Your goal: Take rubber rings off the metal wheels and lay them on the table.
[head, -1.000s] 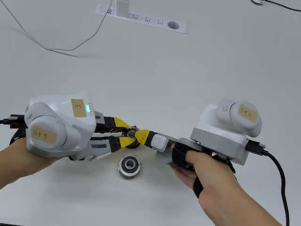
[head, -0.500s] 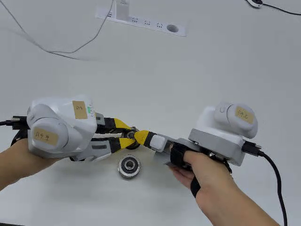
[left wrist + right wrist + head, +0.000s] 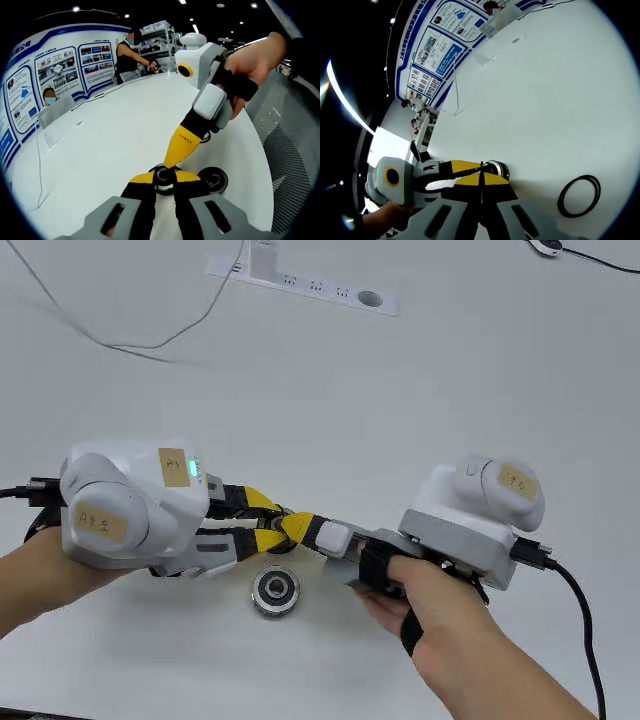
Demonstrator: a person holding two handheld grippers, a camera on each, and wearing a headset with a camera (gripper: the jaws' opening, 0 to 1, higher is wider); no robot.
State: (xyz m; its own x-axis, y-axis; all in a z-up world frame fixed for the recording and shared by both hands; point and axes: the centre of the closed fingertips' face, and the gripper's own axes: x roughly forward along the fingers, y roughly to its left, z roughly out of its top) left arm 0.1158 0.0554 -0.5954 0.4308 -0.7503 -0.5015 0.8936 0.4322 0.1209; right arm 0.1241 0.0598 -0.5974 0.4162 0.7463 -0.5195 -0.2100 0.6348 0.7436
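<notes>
My left tool (image 3: pixel 165 178) pinches one wheel (image 3: pixel 496 170); my right tool (image 3: pixel 481 180), pressed together, meets its rim. A second wheel (image 3: pixel 275 591) sits just beside, and a loose ring (image 3: pixel 578 196) lies on the counter (image 3: pixel 420 400). I cannot read the handwriting on the stickers (image 3: pixel 174 467).

The white worktop (image 3: pixel 450 390) carries a wheel (image 3: pixel 275 592), a ring (image 3: pixel 561 197) (lying flat), a power strip (image 3: pixel 300 282) and a cable (image 3: pixel 130 345).

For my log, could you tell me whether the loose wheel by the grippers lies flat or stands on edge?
Lying flat: in the head view the loose wheel shows its full round face upward on the table.
</notes>
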